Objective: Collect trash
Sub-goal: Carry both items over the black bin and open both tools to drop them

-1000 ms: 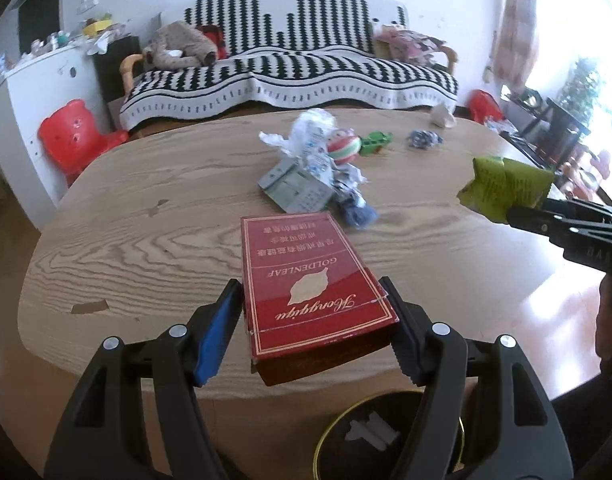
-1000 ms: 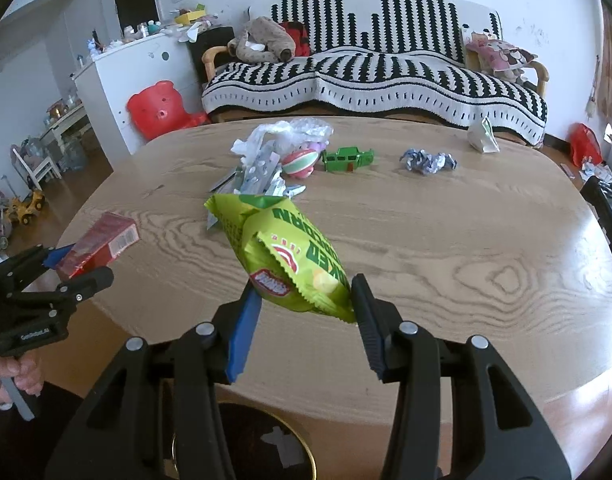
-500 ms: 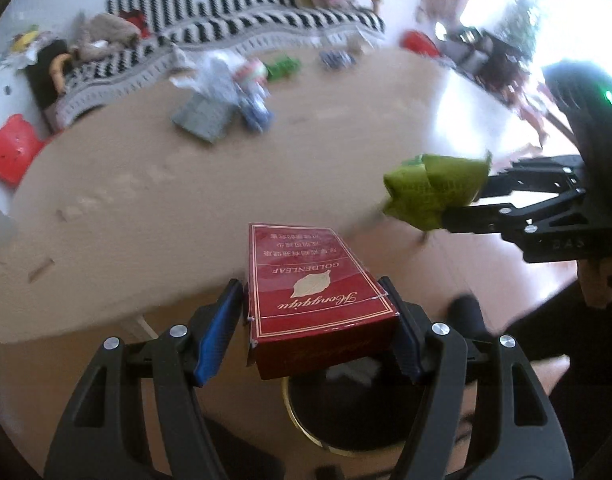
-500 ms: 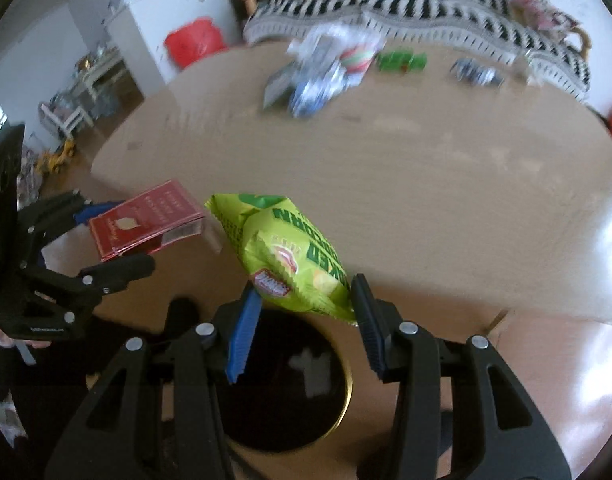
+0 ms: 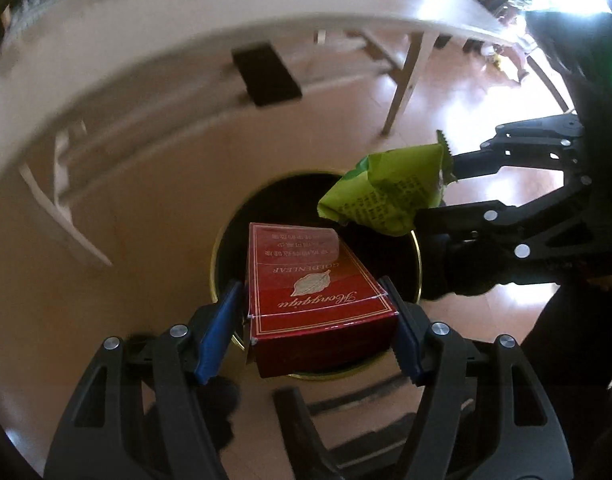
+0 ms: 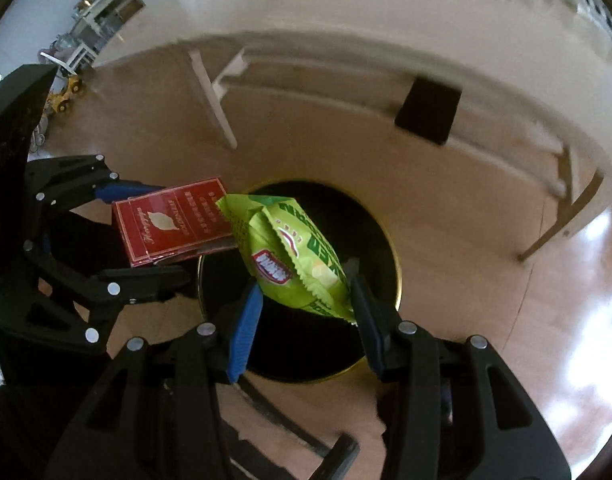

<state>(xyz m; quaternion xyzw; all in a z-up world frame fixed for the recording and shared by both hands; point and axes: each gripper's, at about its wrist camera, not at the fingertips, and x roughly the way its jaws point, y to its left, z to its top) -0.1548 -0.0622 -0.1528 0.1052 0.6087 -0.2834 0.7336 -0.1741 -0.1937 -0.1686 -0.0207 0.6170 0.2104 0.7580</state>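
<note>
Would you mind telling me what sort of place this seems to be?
Probably a home living or dining room: a wooden table on a polished wood floor, a round bin beneath it, and toy vehicles on the floor beyond.

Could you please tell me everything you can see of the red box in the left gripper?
The red box is a flat carton, seemingly cardboard, with a leaf emblem, script lettering and thin pale border lines. The left gripper has its jaws closed on its two sides, holding it over the round bin. It is close beside the green snack bag.
</note>
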